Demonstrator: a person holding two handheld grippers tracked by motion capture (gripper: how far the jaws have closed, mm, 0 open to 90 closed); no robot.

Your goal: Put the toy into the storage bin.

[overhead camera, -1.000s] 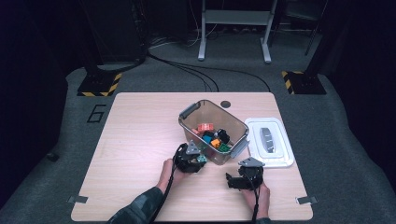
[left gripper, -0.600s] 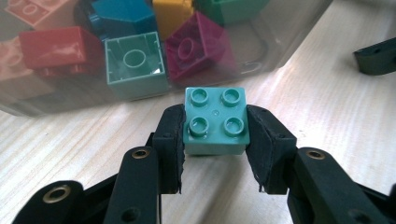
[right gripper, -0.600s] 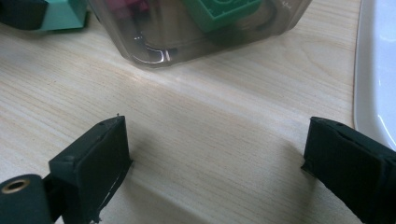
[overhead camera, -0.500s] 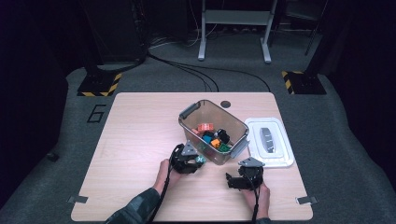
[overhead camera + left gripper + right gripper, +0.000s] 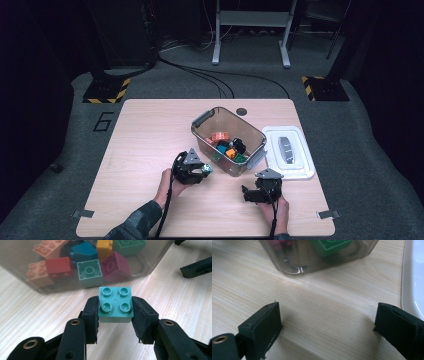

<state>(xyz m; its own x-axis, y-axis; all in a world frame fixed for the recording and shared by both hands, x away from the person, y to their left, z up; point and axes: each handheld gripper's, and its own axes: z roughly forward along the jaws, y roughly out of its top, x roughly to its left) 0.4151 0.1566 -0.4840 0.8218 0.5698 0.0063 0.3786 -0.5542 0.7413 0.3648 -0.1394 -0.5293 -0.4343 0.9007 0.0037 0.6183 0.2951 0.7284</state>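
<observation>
Teal brick gripped in my left gripper, just short of the bin.

My left gripper (image 5: 115,308) has its fingers (image 5: 91,315) clenched on the 2 flat sides of a teal 4-stud brick (image 5: 115,305), studs facing up, and I see it held above the table (image 5: 37,315) just beside the near wall of the clear plastic bin (image 5: 227,141). Through that wall I can see other bricks piled inside, red, pink, green, magenta, yellow and blue. My right gripper (image 5: 327,322) has its fingers (image 5: 263,326) spread wide with nothing between them, low over bare table near the bin's corner. From above, the white lid (image 5: 289,151) lies on the table just to the right of the bin.
</observation>
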